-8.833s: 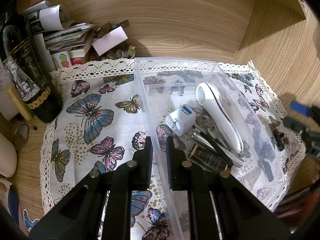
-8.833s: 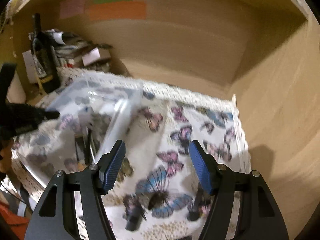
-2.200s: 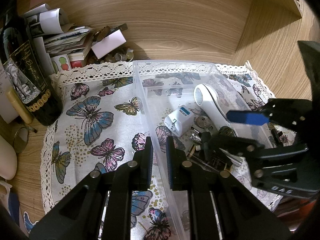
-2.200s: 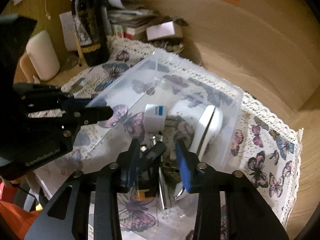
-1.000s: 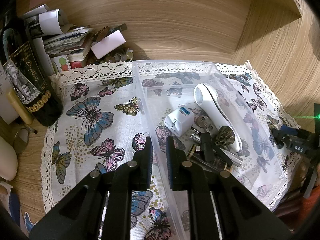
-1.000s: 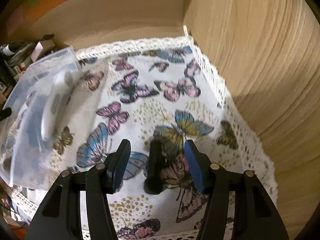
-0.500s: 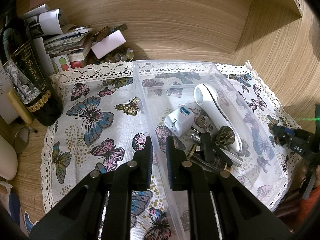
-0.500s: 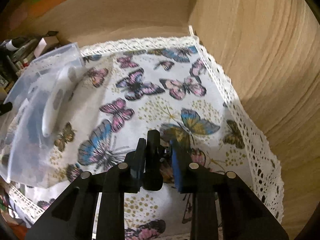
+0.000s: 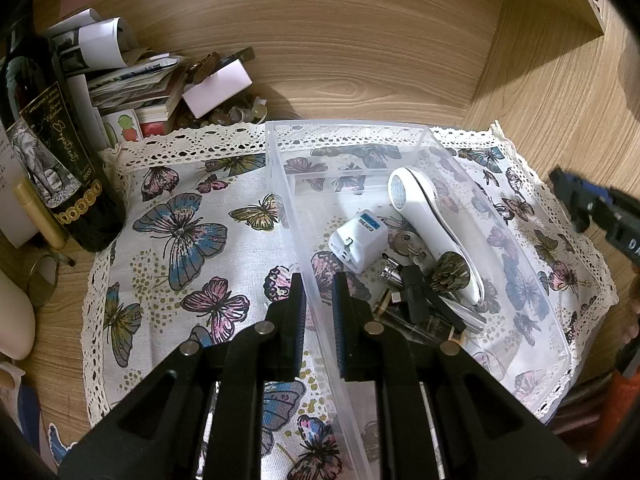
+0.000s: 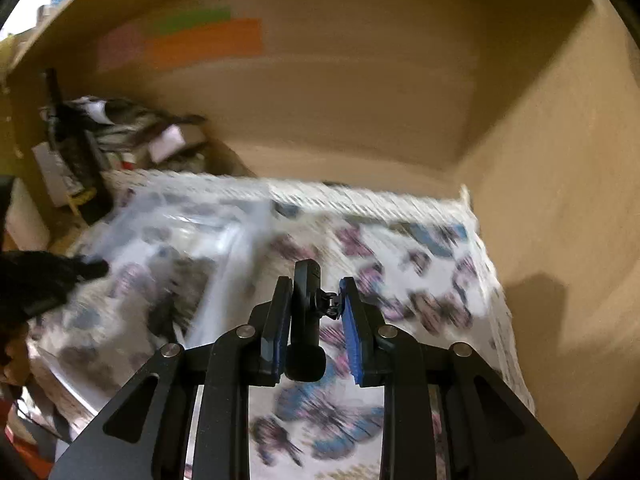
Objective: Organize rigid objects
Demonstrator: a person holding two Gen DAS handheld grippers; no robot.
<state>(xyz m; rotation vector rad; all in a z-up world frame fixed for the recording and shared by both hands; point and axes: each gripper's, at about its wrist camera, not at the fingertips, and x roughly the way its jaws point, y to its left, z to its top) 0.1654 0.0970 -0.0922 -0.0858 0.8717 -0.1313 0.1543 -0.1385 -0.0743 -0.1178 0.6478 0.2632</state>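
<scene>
1. At the far left of the left wrist view a dark wine bottle [image 9: 52, 152] stands at the edge of the butterfly cloth [image 9: 180, 240], with a heap of papers [image 9: 132, 80] behind it, all well apart from the work.
2. The left gripper [image 9: 319, 312] has its jaws pressed onto the left wall of the clear plastic bin [image 9: 400, 128], one jaw outside and one inside, steadying it.
3. Inside the bin lie a white adapter [image 9: 360, 240], a white handheld device [image 9: 432, 220], keys [image 9: 408, 244] and several small dark things in a jumble toward the near end.
4. The right gripper [image 10: 313, 316] pinches a black clip [image 10: 306, 320] between its jaws, lifted clear of the cloth to the right of the bin.
5. The clip is small, dark and rigid, with a rounded lower end and a little metal spring showing on its right side; its long axis runs along the jaws, pointing forward.
6. The bin lies to the left of the held clip, so the coming move is likely a carry leftward over the near wall; the right hand is the nearer, since it already holds the clip.
7. The right wrist view is blurred, so how firmly the clip sits cannot be told.
</scene>
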